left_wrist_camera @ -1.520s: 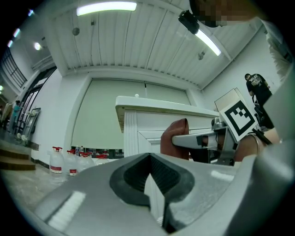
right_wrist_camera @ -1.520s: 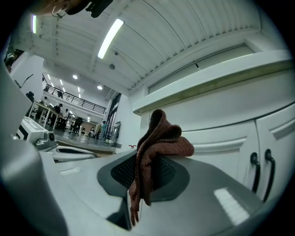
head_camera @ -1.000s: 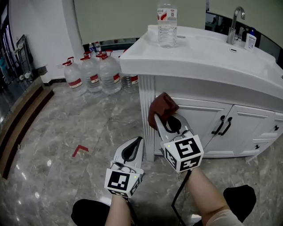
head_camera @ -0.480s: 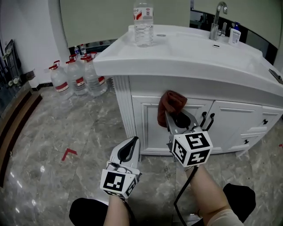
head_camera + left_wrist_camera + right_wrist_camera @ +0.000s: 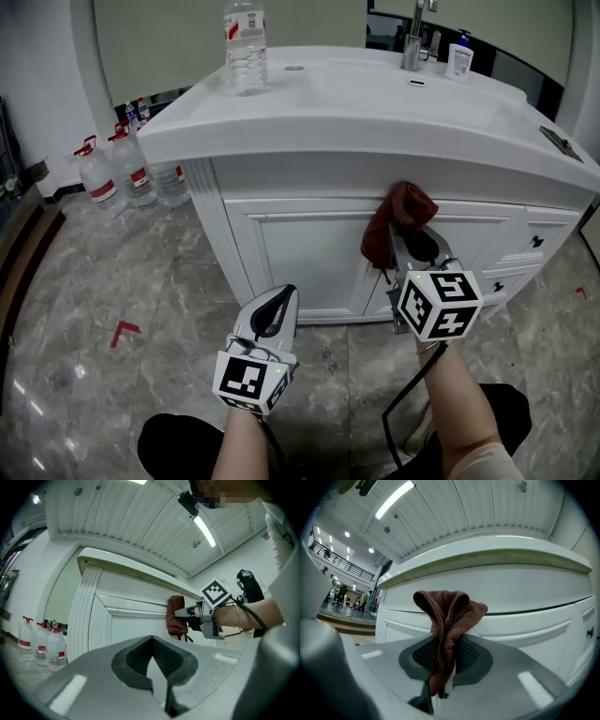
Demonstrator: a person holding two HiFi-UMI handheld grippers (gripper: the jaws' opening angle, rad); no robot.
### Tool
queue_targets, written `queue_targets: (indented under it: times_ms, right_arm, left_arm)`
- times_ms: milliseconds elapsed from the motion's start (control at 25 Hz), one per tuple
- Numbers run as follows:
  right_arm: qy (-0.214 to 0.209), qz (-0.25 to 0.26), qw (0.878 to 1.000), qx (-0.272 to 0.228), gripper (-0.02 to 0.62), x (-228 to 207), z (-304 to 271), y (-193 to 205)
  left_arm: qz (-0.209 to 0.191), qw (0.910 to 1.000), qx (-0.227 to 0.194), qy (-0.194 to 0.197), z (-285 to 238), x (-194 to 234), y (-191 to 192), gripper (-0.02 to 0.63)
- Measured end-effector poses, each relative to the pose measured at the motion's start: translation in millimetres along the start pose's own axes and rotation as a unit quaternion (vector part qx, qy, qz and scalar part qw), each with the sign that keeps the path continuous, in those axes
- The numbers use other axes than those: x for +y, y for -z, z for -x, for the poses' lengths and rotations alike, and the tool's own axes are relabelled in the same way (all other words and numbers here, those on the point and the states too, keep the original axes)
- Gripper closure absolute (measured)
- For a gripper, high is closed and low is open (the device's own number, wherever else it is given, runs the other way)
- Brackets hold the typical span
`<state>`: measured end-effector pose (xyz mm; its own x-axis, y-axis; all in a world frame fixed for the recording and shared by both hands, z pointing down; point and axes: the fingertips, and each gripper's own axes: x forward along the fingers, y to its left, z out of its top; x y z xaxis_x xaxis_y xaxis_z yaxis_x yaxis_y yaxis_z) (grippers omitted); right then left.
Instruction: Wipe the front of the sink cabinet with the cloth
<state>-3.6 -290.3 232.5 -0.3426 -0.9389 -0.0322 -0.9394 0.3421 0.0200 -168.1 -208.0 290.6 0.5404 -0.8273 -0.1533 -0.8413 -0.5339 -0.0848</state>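
"Which step were you on?"

"Mid-wipe, as I judged it. My right gripper (image 5: 410, 234) had its two fingers pinched tight on the bunched reddish-brown knitted cloth (image 5: 403, 202). The wad sat against the front of the white panelled sink cabinet (image 5: 281, 183), high up, just under the cabinet's overhanging top and right of its wide left door panel (image 5: 309, 262). From the left gripper view it looked pressed on the upper rail, though I could not swear to firm contact."

"And the other hand?"

"My left gripper (image 5: 279, 305) hung low before the cabinet's left door, well apart from the cloth. Its fingers were pressed together on nothing: its own view showed the dark pads (image 5: 136, 658) meeting, with only the cabinet beyond them."

"What did the next move call for?"

"By my reckoning, a firm pinch and the wad leaned flat on the cabinet, then drawn along the rail and down over the panels. The moulding grooves wanted care, since a bunched cloth skips over them. The fold trailing below my fingers might also have caught on the cabinet's fittings."
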Motion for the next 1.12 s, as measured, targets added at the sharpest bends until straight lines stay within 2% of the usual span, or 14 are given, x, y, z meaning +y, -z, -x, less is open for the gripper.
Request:
queue_targets:
  times_ms: [160, 320, 600, 760, 960, 1120]
  right_arm:
    - [-0.012, 0.009, 1.000, -0.005, 0.509, 5.1, 2.7, -0.4]
    - [-0.062, -0.004, 0.998, -0.011, 0.511, 49.6, -4.9, 6.2]
    - [-0.158, -0.018, 0.987, 0.000, 0.509, 157.6, -38.7, 36.8]
    - [-0.202, -0.017, 0.979, 0.013, 0.509, 211.3, -55.1, 59.7]
    - [-0.217, -0.022, 0.976, 0.028, 0.509, 237.1, -72.3, 78.6]
    - [-0.202, -0.014, 0.979, 0.031, 0.509, 233.7, -81.7, 86.9]
  left_arm:
    - [-0.009, 0.9998, 0.014, 0.006, -1.1, -6.5, 6.5, 0.606]
    - [-0.010, 0.9998, 0.015, -0.007, 9.9, 5.5, 9.0, 0.606]
    - [-0.024, 0.9965, 0.021, -0.077, 49.0, 57.8, -0.9, 0.606]
    - [-0.013, 0.9933, 0.022, -0.113, 72.9, 87.5, 2.0, 0.606]
    - [-0.005, 0.9910, 0.023, -0.132, 87.9, 104.5, -0.1, 0.606]
    - [-0.005, 0.9912, 0.028, -0.129, 91.8, 106.8, 7.9, 0.606]
